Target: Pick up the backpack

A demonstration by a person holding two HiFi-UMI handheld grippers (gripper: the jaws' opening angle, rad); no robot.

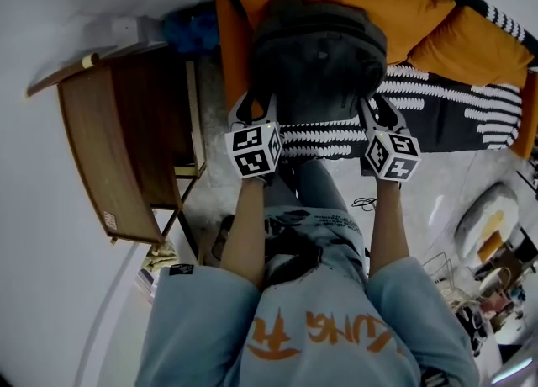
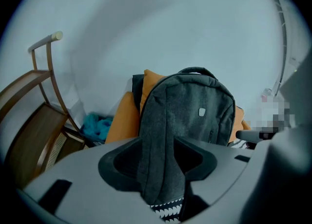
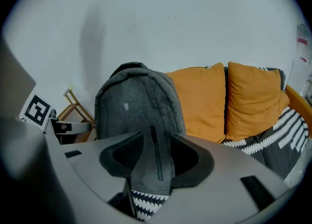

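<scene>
Head view: backpack [image 1: 319, 53] upright on sofa [image 1: 454, 116], against orange cushions [image 1: 403, 7]. Left gripper [image 1: 257, 109] and right gripper [image 1: 380, 114] at its lower corners. Wooden chair [image 1: 109, 141] close at left.
Left gripper view: jaws apart, backpack side between them. Teal cloth [image 2: 97, 126] beyond.
Right gripper view: jaws apart, zipped backpack side between them.

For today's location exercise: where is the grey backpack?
Head view, top centre: the backpack stands on the patterned cover, against the orange pillow, right of the wooden chair.
</scene>
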